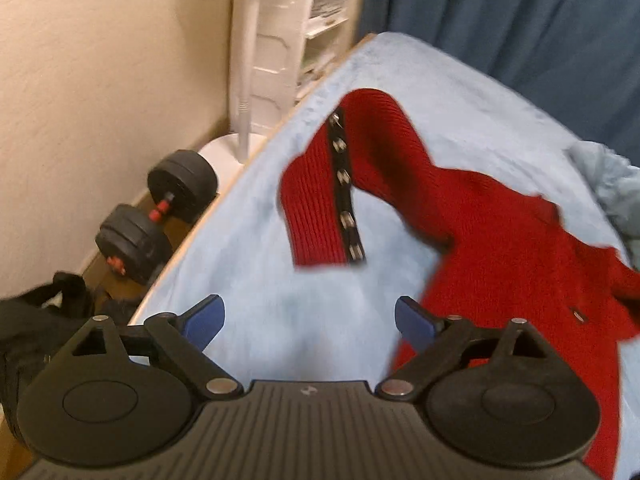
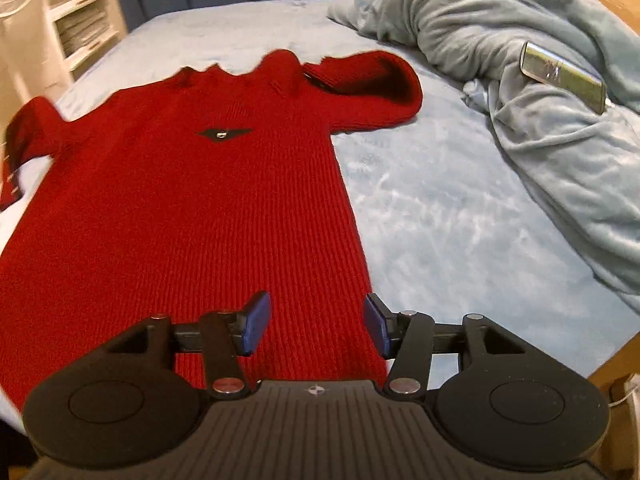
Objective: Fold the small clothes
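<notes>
Red knit sweater (image 2: 172, 200) lies flat on the bed (image 2: 440, 208), long axis running straight away from my right tool toward the collar at the far end. Going left to right: my left tool (image 1: 310, 322) hangs released and wide over bare blue bedding, nothing between its pads, with the sweater body off to its right and the buttoned sleeve (image 1: 320, 192) ahead of it, bent back toward me. My right tool (image 2: 316, 322) sits about half open above the hem end near the sweater's right edge, pads clear of the knit, gripping nothing. I'd judge left nearer the buttoned sleeve, right nearer the hem and the curled right sleeve (image 2: 372, 84). Left view alone shows the button strip and dumbbells (image 1: 160, 216) on the floor; right view alone shows the full body outline, the rumpled blanket (image 2: 520, 92) and a flat dark object (image 2: 564, 76) on it.
</notes>
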Motion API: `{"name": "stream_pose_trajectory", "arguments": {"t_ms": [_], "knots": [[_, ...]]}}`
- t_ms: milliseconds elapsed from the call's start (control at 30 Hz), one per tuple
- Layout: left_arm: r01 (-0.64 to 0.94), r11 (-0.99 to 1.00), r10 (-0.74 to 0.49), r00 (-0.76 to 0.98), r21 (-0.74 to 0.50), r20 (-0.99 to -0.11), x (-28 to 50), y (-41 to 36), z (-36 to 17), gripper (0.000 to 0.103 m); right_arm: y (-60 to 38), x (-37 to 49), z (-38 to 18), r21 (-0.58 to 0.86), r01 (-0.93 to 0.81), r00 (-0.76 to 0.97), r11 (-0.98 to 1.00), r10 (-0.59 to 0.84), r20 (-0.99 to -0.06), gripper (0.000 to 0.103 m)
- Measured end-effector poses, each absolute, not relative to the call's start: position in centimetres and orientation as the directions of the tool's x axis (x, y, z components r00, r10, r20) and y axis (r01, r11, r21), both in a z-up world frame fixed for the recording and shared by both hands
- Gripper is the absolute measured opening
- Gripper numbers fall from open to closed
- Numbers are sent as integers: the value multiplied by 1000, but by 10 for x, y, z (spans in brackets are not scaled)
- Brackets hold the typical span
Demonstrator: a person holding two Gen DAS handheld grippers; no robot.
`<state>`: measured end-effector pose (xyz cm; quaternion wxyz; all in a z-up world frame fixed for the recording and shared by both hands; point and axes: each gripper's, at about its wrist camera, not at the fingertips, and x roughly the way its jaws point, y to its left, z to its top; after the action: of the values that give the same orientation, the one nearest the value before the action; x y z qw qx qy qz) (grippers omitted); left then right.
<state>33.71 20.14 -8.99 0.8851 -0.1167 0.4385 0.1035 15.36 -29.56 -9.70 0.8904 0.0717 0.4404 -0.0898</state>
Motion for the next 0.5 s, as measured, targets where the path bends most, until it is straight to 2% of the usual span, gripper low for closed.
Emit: {"name": "stream_pose_trajectory", "arguments": {"t_ms": [200, 233, 267, 300, 400, 500], "knots": [[-291, 956, 118, 486, -33, -866, 463, 188, -126, 95, -285, 208, -129, 67, 247, 545, 967, -82, -835, 53], [-307, 951, 132, 463, -19, -876, 477, 188, -136, 83, -282, 214, -133, 64, 242, 537, 968, -79, -840, 53], [-326, 945, 162, 456, 5, -875, 487, 188, -145, 28, -279, 219, -138, 57, 235, 528, 970, -78, -846, 53], [-336, 942, 167, 443, 10, -881, 496, 191, -153, 6, -276, 223, -143, 45, 228, 517, 973, -82, -852, 53], [-404, 911, 112, 434, -81, -894, 502, 220, -148, 7, -268, 232, -157, -2, 192, 490, 981, -98, -866, 53], [-437, 887, 88, 471, -146, -878, 499, 280, -98, 6, -261, 233, -164, -29, 174, 503, 984, -114, -857, 53]]}}
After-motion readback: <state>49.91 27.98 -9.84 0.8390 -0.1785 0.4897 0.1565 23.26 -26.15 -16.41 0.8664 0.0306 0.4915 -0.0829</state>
